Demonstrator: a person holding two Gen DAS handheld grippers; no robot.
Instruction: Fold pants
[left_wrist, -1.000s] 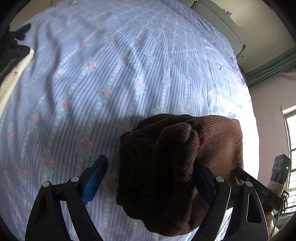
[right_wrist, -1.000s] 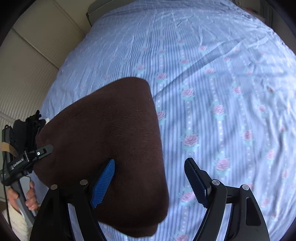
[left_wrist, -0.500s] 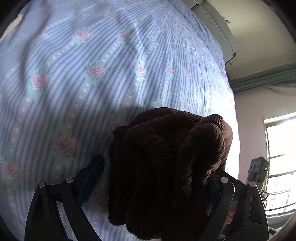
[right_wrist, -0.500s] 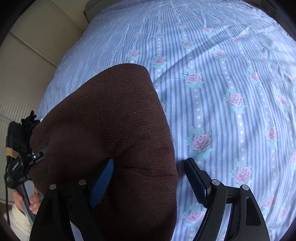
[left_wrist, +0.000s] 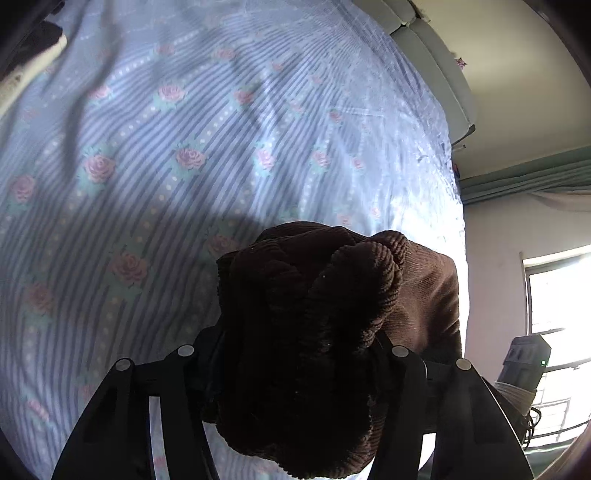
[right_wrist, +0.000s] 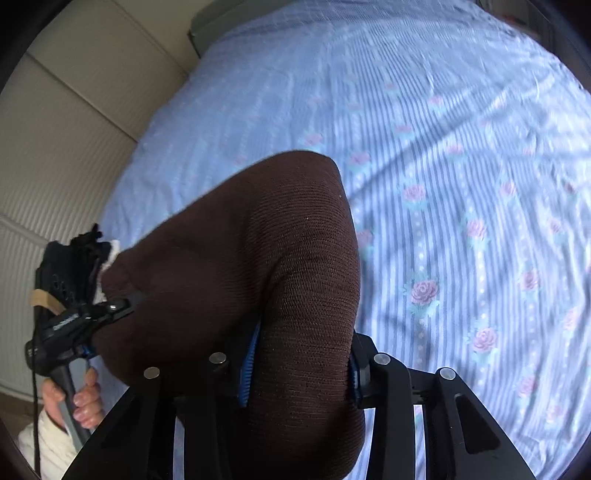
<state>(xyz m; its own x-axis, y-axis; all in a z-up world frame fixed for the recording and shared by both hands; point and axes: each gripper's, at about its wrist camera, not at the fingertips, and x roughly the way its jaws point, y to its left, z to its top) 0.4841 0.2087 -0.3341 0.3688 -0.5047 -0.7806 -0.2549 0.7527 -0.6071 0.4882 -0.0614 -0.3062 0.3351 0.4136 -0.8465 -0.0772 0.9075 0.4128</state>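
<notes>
Dark brown corduroy pants (left_wrist: 332, 314) lie bunched on a blue striped bed sheet with pink roses (left_wrist: 184, 147). My left gripper (left_wrist: 295, 343) has its jaws closing on a thick wad of one end, and the cloth hides its pads. In the right wrist view the pants (right_wrist: 240, 240) stretch from lower left to my right gripper (right_wrist: 301, 354). Its jaws are closing too, and the blue pads (right_wrist: 249, 363) press a fold from both sides. The left gripper (right_wrist: 74, 325) shows at the far end there, with a hand (right_wrist: 85, 402) on its handle.
The sheet (right_wrist: 461, 147) spreads wide beyond the pants. Dark and cream clothes (left_wrist: 29, 55) lie at the upper left in the left wrist view. A grey headboard (left_wrist: 436, 66) stands behind, a bright window (left_wrist: 561, 314) at right. Beige panelled doors (right_wrist: 55, 147) flank the bed.
Both grippers' jaws have come in from wide apart onto the brown cloth. The left end of the pants is more bunched than before.
</notes>
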